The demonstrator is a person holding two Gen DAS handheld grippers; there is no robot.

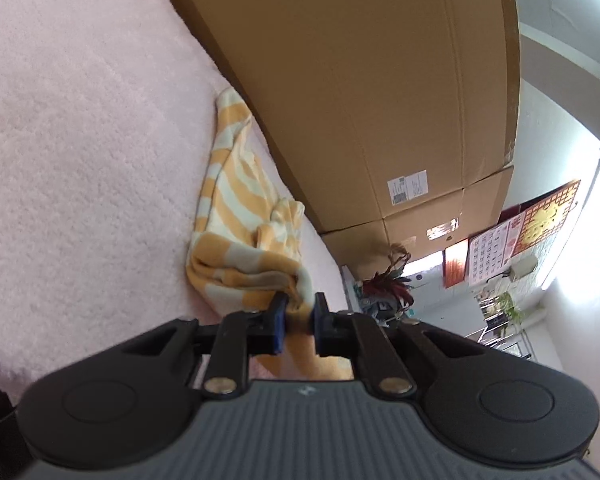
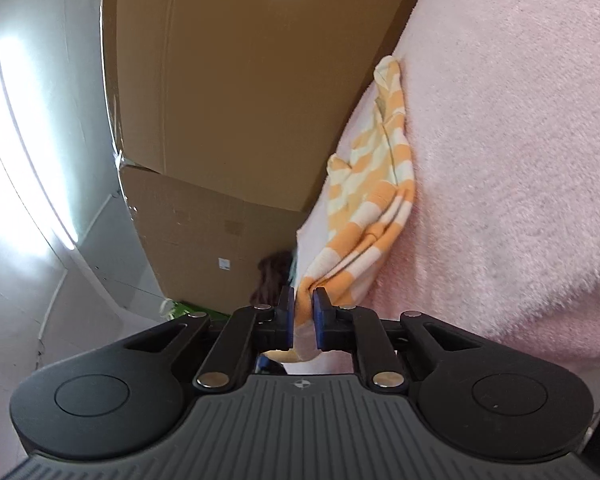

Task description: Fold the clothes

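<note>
The left gripper (image 1: 298, 314) is pinching a bunched fold of the striped garment (image 1: 240, 208) between its blue pads, jaws narrowed onto the cloth with only the fabric's thickness between them. The right gripper (image 2: 303, 310) is doing the same in its own view, jaws closed tight on a gathered edge of the striped garment (image 2: 374, 184), a bit of cloth poking out below the pads.

The garment is knit-looking, with broad orange-yellow and cream bands. In the left wrist view it is trailing from the jaws toward 11 o'clock, rumpled and partly rolled, with a knotted lump near its middle. In the right wrist view it is running toward 1 o'clock, creased lengthwise, narrowing to a point at its far end. It is lying on the fluffy pink blanket (image 1: 80, 128) that is covering the surface, along the edge nearest the cardboard box (image 1: 360, 80).

The box is filling the 12 o'clock area in both views. A white shipping label (image 1: 407, 186) is sitting on its side; the print is too small to read. At 3 o'clock in the left wrist view a wall calendar (image 1: 490, 258) and a red-and-gold hanging (image 1: 546, 216) are showing characters, probably Chinese, though blurred. A dark red spiky plant (image 1: 386, 286) is standing just past the blanket's edge.
</note>
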